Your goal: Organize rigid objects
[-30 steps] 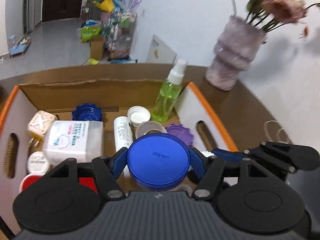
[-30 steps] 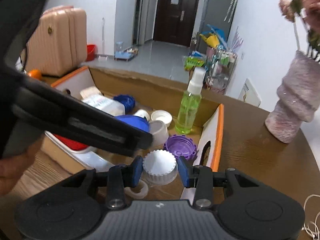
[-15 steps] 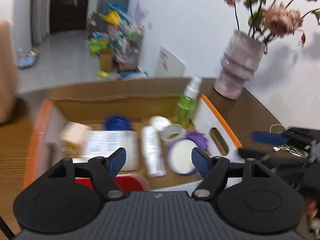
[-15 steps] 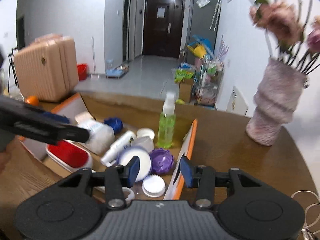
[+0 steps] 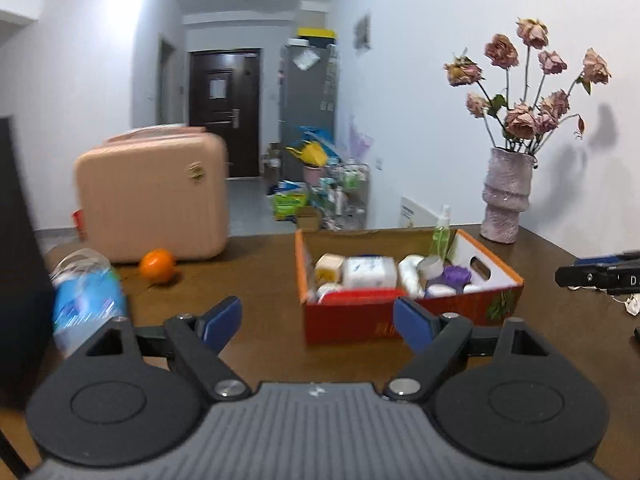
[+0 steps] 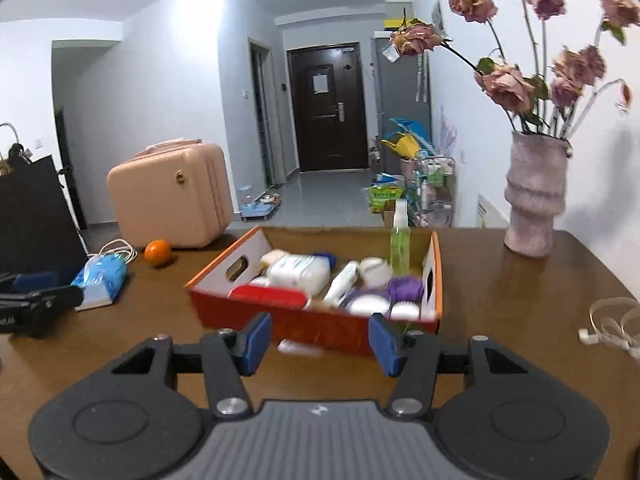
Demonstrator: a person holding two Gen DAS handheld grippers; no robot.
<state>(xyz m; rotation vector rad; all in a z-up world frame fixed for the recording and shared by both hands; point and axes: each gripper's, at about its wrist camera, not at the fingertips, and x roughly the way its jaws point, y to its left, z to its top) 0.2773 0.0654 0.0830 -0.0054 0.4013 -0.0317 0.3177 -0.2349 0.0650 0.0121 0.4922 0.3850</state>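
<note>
- The cardboard box sits mid-table on the brown table, bare wood on every side; the far table edge runs just behind it.
- Left gripper and right gripper both hang short of the box, fingers spread, holding nothing.
- Counted: one green spray bottle upright at the far wall, one white tube lying lengthwise toward the near edge, one purple lid.
- One orange, one pink vase, both well apart from the box.
</note>
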